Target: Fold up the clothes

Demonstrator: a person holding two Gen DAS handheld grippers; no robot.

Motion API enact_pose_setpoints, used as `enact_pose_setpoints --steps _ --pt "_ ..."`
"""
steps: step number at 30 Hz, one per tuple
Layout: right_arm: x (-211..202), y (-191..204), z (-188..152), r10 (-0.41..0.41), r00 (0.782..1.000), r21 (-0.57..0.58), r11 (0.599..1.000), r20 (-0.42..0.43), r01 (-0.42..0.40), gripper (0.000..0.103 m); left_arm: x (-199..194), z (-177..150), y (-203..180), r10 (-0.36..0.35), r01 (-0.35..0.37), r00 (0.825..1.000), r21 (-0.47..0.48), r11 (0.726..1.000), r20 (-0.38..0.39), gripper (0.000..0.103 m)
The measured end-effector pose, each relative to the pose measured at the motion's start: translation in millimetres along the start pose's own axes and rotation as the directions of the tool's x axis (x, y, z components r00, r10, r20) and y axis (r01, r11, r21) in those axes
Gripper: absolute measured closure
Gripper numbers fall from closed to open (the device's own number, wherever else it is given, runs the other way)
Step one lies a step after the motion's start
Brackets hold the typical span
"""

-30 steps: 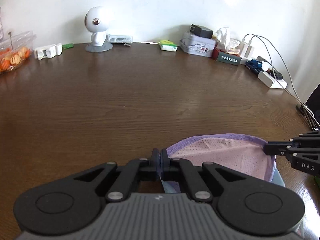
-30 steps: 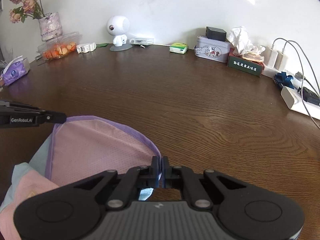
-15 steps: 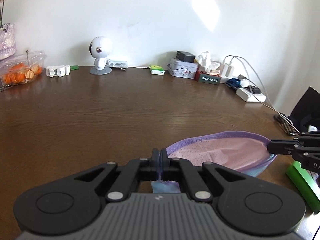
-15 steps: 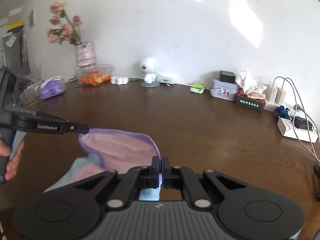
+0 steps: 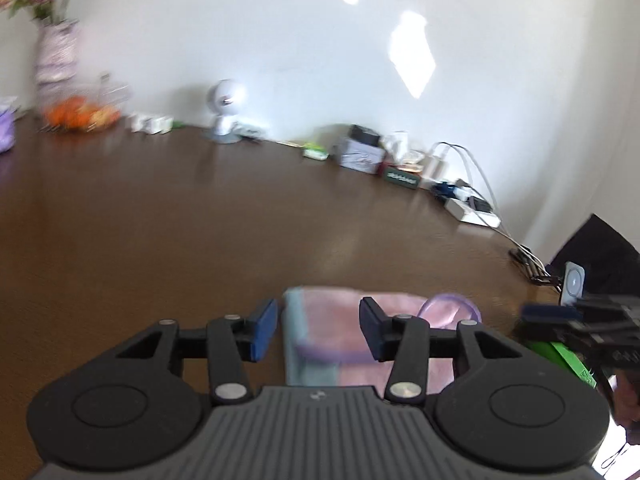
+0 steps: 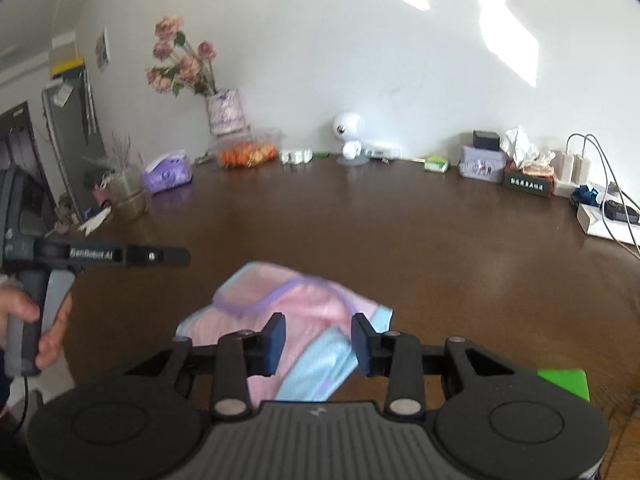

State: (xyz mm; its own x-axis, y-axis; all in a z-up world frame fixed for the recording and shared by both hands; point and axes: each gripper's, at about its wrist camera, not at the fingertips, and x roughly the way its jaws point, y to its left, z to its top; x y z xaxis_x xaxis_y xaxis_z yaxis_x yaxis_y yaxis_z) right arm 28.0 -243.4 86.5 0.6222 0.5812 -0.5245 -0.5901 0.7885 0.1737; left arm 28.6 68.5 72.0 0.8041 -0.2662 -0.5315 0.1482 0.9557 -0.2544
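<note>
Right wrist view puts the garment (image 6: pixel 288 320) flat on the table (image 6: pixel 440 248), directly ahead of and below your right gripper (image 6: pixel 318 344), whose jaws have just been opening and now stand apart with nothing pinched; the cloth merely shows through the gap. Your left gripper (image 5: pixel 318 328) has likewise just been opening, and the pads touch nothing. The folded bundle runs crosswise between your two hands, its purple-trimmed edge on top. Both hands sit about equally near, one at each end, so either can reach it.
</note>
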Motion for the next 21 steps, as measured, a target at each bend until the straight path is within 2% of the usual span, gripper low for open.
enact_pose_setpoints --steps 2,4,6,7,8,9,12,14,15,16,17,18,19,20,21 --pt "28 -8 9 0.027 0.999 0.065 0.997 0.024 -0.029 0.078 29 5 -11 -0.009 0.010 0.998 0.017 1.000 -0.058 0.057" --pt "51 -12 12 0.038 0.999 0.088 0.995 0.019 -0.040 0.078 51 2 -15 -0.003 0.008 0.992 0.035 0.999 -0.123 0.057" --pt "65 -12 7 0.052 0.998 0.073 0.996 -0.029 -0.049 0.083 63 -6 -10 0.019 -0.008 0.985 0.063 0.998 -0.174 0.058" --pt "67 -11 1 0.074 0.995 0.066 0.995 -0.065 -0.069 0.095 63 -11 -4 0.029 -0.017 0.983 0.069 0.997 -0.182 0.060" --pt "66 -9 -5 0.117 0.987 0.063 0.992 -0.110 -0.111 0.100 59 -13 4 0.043 -0.031 0.981 0.064 0.997 -0.187 0.059" --pt "60 -4 -12 0.156 0.976 0.042 0.988 -0.154 -0.151 0.100 53 -12 12 0.053 -0.045 0.979 0.048 0.998 -0.195 0.057" --pt "38 17 -28 0.216 0.943 -0.064 0.969 -0.253 -0.239 0.095 33 1 32 0.026 -0.035 0.983 -0.046 0.998 -0.180 0.057" --pt "27 20 -22 0.228 0.951 -0.071 0.966 -0.210 -0.248 0.083 25 11 27 -0.019 0.011 0.991 -0.060 0.998 -0.135 0.057" --pt "26 16 -15 0.224 0.960 -0.054 0.970 -0.167 -0.236 0.078 27 13 17 -0.047 0.043 0.992 -0.037 0.998 -0.121 0.053" --pt "25 11 -8 0.219 0.968 -0.036 0.974 -0.124 -0.225 0.066 32 12 5 -0.072 0.073 0.990 -0.002 0.997 -0.125 0.050" --pt "26 8 -3 0.190 0.978 -0.023 0.981 -0.087 -0.193 0.062 40 7 -8 -0.077 0.084 0.986 0.044 0.995 -0.146 0.050" --pt "34 6 1 0.119 0.990 -0.023 0.992 -0.071 -0.121 0.062 46 0 -18 -0.058 0.075 0.984 0.093 0.993 -0.171 0.050" --pt "43 7 1 0.043 0.996 -0.037 0.998 -0.079 -0.046 0.062 49 -7 -24 -0.034 0.059 0.982 0.133 0.989 -0.188 0.053" --pt "50 8 -3 0.014 0.994 -0.062 0.998 -0.109 -0.021 0.062 48 -15 -24 -0.029 0.057 0.980 0.139 0.989 -0.195 0.053" --pt "53 10 -10 0.028 0.988 -0.093 0.995 -0.152 -0.042 0.063 46 -22 -21 -0.037 0.063 0.979 0.127 0.990 -0.199 0.053"
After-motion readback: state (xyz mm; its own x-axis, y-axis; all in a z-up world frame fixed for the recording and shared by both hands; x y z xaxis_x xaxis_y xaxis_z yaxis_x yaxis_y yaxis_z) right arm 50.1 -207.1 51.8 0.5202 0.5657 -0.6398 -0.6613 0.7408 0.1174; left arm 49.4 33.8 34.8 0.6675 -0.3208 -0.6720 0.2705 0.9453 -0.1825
